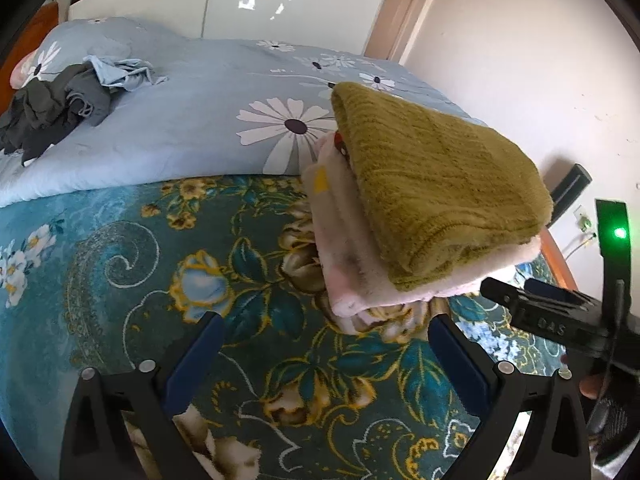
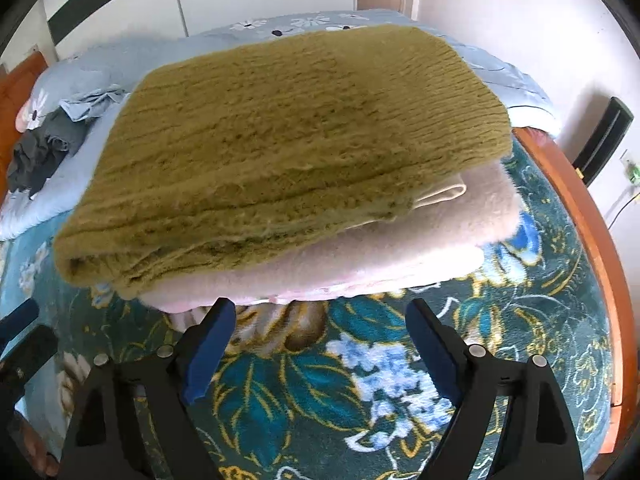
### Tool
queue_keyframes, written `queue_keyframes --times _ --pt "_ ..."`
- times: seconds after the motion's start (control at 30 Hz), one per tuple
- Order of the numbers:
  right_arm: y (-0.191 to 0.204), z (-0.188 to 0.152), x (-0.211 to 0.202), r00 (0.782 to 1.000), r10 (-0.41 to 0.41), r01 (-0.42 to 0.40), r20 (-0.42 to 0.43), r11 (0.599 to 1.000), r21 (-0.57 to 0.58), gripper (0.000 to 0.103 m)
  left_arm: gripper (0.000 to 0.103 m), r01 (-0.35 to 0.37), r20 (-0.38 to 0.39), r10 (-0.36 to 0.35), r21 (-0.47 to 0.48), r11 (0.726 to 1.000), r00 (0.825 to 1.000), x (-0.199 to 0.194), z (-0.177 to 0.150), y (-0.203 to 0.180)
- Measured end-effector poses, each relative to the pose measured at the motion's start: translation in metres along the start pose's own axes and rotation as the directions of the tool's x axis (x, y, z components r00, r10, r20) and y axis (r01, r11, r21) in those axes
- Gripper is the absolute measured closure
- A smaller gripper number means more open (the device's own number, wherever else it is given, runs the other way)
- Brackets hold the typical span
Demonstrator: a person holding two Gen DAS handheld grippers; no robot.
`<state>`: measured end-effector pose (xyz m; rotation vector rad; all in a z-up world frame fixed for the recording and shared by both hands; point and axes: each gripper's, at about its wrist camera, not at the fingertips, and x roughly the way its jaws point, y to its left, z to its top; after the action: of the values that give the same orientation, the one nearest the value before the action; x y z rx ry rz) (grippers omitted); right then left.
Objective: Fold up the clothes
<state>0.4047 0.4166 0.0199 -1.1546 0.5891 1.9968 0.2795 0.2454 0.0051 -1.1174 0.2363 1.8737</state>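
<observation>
Gaping wide and empty, both tongs [image 1: 326, 332] [image 2: 320, 316] face 2 folded garments — olive knit [image 2: 280, 148] seemingly topmost.

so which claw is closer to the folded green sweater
Right. The right claw sits open just below the green sweater stack's near edge. The left claw is open off the stack's corner, a bit further back.
</observation>
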Motion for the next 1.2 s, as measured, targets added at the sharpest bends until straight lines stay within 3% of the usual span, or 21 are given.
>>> queue_keyframes --times 0.13,0.27,0.57,0.77,1.2 --pt "0.001 0.003 0.002 1.0 -0.028 0.028 -0.006 1.0 0.01 0.015 0.0 -0.023 0.009 0.023 0.019 1.0 1.0 0.001 -0.004 -0.003" --pt "0.003 0.005 0.004 0.998 -0.059 0.059 -0.008 0.998 0.014 0.015 0.0 -0.1 0.064 0.097 0.034 0.994 0.993 -0.002 -0.007 -0.005" --pt "0.011 0.003 -0.006 0.989 -0.144 0.145 0.031 0.989 -0.009 0.015 0.0 -0.049 0.046 0.048 0.024 0.999 0.998 0.001 -0.009 -0.007" --pt "0.011 0.004 -0.004 0.987 -0.159 0.159 0.025 0.987 -0.009 0.015 0.0 -0.011 0.01 0.01 0.044 0.999 1.0 0.006 -0.012 -0.015" --pt "0.015 0.004 -0.004 0.985 -0.17 0.17 0.032 0.985 -0.004 0.015 0.0 0.051 -0.041 -0.052 -0.022 0.998 0.998 0.008 -0.01 -0.017"
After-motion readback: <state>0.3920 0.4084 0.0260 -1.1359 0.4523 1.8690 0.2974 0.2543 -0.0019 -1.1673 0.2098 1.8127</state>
